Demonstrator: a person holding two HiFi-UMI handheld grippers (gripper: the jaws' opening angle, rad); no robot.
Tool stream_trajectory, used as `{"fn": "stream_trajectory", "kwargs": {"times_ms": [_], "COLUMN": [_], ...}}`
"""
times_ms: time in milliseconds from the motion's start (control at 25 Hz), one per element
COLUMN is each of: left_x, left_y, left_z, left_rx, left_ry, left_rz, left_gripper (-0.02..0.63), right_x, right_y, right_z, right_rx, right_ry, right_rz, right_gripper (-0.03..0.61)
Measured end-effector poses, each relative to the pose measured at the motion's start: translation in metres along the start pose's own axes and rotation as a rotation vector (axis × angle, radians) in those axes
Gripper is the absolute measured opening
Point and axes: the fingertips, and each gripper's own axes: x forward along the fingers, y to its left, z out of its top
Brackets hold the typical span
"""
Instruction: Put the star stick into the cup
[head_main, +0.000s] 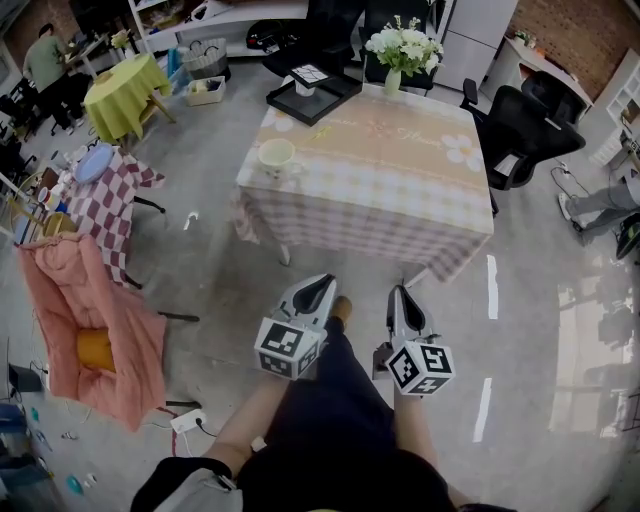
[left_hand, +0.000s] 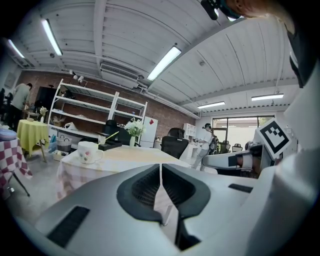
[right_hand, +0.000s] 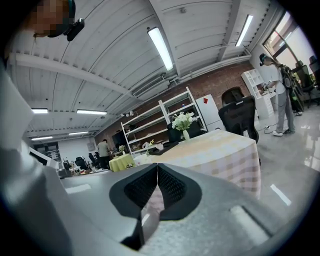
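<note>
near the bottom of the head view, the left tongs (head_main: 320, 288) and the right tongs (head_main: 401, 296) sit side by side, close to the person's body, both aimed roughly level toward the counter (head_main: 380, 175). i judge this a ready pose: both are well short of the counter, with bare floor between, so nothing is in reach yet and the task is not begun.

in the left gripper view the left tongs (left_hand: 160, 176) are pressed together, only a thin seam showing between the ribbed pads, with nothing caught in it. in the right gripper view the right tongs (right_hand: 157, 178) are likewise pressed together and empty. neither touches anything.

further up the head view, the cup (head_main: 277, 155) stands upright near the counter's left front corner, mouth up and empty as far as i can see, which suits dropping a stick in from above. it also shows at left in the left gripper view (left_hand: 89, 151).

beyond it, at the counter's far left corner, a black tray (head_main: 335, 100) juts over the edge. in the left gripper view a thin yellowish stick (left_hand: 112, 135) leans up out of the tray area, well apart from the cup. that is probably the star stick, though its head is too small to make out. a vase (head_main: 392, 80) of white flowers stands at the far edge, upper middle of the frame.
</note>
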Motion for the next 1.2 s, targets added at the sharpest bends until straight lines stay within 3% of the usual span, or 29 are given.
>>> {"fn": "stream_trajectory", "kwargs": {"times_ms": [440,1200], "left_x": [0.04,0.156], "left_y": [0.035,0.092], "left_z": [0.013,0.049], "left_rx": [-0.005,-0.014], "left_ry": [-0.006,0.001], "left_rz": [0.011,0.017], "left_gripper": [0.021,0.023], "right_x": [0.048,0.169], "right_y": [-0.013,-0.058], "right_z": [0.012,0.056], "right_rx": [-0.003,0.002], "right_ry": [0.006,0.027], "right_rz": [0.0,0.021], "right_gripper": [0.005,0.005]}}
